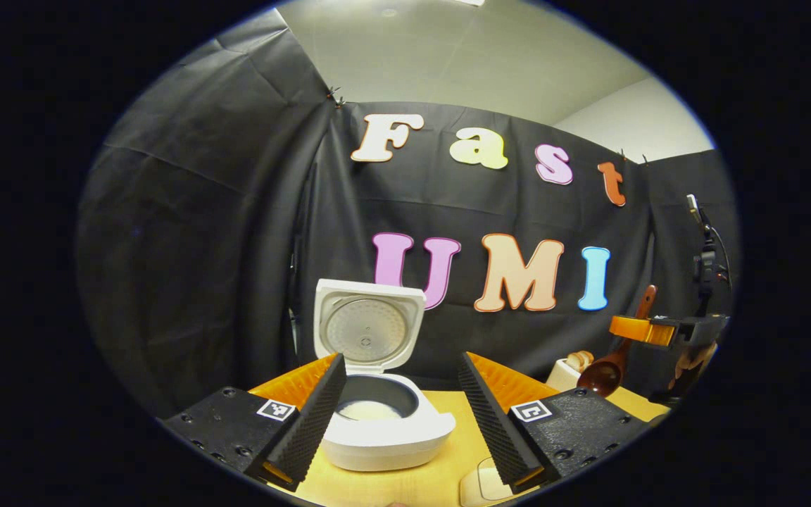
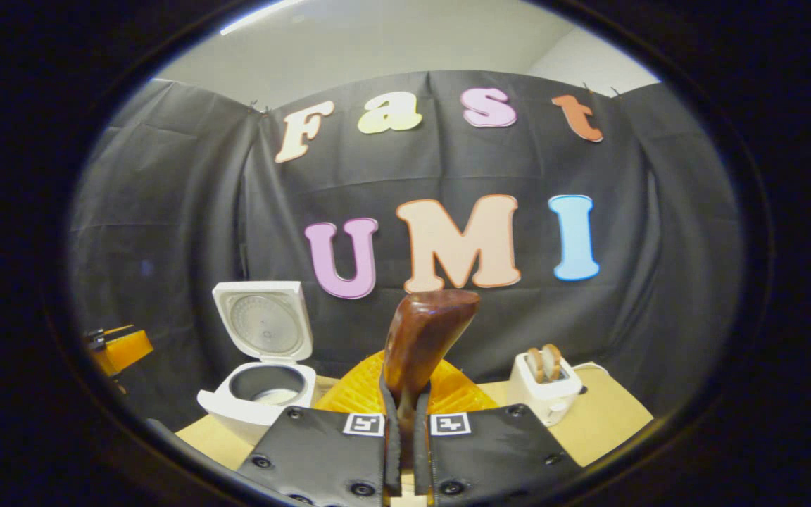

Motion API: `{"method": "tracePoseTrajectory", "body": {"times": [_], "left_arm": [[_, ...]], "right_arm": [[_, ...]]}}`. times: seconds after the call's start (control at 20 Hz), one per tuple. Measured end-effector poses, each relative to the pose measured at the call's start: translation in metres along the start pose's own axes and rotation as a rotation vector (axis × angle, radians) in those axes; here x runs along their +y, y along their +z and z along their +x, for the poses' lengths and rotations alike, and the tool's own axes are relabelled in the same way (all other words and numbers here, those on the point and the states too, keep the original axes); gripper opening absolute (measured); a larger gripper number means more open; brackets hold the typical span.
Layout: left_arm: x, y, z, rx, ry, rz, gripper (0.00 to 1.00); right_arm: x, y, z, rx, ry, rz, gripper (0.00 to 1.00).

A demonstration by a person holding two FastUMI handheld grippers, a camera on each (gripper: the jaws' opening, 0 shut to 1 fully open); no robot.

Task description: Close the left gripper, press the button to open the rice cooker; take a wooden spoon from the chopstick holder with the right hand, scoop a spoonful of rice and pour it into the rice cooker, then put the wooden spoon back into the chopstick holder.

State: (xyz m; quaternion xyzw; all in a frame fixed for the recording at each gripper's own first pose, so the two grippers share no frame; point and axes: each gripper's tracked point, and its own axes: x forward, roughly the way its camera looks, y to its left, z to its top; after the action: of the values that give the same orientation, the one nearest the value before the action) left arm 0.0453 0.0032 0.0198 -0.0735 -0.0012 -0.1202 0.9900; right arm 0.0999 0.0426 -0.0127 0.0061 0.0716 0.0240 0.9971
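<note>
— Rice cooker (image 1: 384,422) status?
— Lid (image 1: 368,329) up, standing upright behind the pot; pale rice lies at the bottom. It sits on the wooden surface (image 1: 405,486).
— Left tongs (image 1: 402,415)?
— Spread wide apart, holding nothing, one finger on each side of the rice cooker, just in front of it.
— Right tongs (image 2: 405,415)?
— Pressed together on the wooden spoon (image 2: 423,341), its brown end sticking upward, to the right of the rice cooker and above the surface. A toaster (image 2: 545,387) with bread stands farther right.
</note>
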Motion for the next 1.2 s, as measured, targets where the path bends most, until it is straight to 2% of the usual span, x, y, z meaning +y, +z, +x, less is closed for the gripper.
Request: {"method": "tracePoseTrajectory", "body": {"times": [0.35,0.55,0.9,1.05,1.2], "left_arm": [[-0.051,0.005,0.016,-0.009,-0.063,0.012,0.94],[-0.073,0.0,0.02,0.0,-0.089,0.022,0.92],[-0.099,-0.004,0.023,0.017,-0.108,0.047,0.94],[-0.109,-0.005,0.025,0.022,-0.117,0.057,0.92],[-0.115,-0.009,0.027,0.032,-0.119,0.059,0.95]], "right_arm": [[-0.102,-0.021,-0.038,0.032,-0.161,0.045,0.08],[-0.149,-0.056,-0.058,0.085,-0.234,0.069,0.1],[-0.195,-0.112,-0.081,0.169,-0.317,0.15,0.08],[-0.204,-0.148,-0.091,0.236,-0.331,0.214,0.08],[-0.209,-0.182,-0.095,0.297,-0.34,0.225,0.08]]}}
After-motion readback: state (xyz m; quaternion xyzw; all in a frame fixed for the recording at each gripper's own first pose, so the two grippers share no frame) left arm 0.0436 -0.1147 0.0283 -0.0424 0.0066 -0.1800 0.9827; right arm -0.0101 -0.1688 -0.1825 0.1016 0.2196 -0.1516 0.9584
